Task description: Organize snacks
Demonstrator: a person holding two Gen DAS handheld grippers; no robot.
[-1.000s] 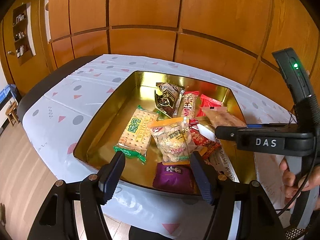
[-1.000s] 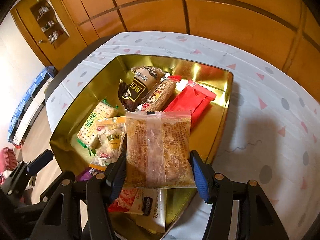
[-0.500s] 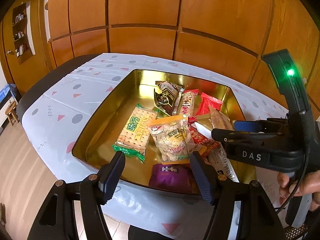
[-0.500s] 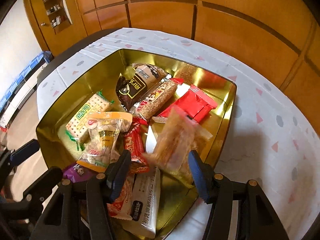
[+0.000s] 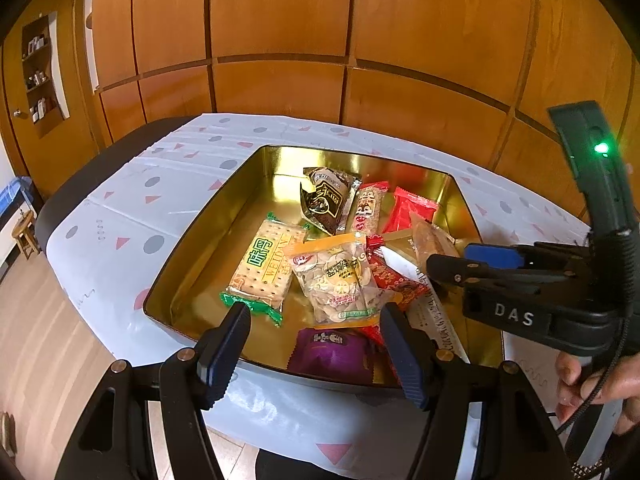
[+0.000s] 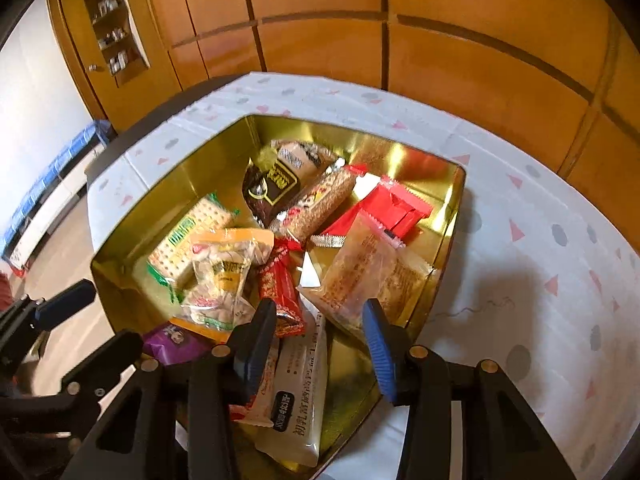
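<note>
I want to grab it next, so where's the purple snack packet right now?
The purple snack packet lies in the gold tin at its near edge, just below the orange-topped nut bag, seen from the left wrist.

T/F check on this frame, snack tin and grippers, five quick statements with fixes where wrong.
1. The gold metal tin sits on a patterned tablecloth. True.
2. The right gripper clamps the clear-wrapped cake packet. False: the packet lies in the tin, and the closing jaws hold nothing.
3. The purple snack packet lies outside the tin. False: inside, at its near edge.
4. The left gripper holds nothing. True.
5. The green-edged cracker packet stands upright. False: it lies flat.
</note>
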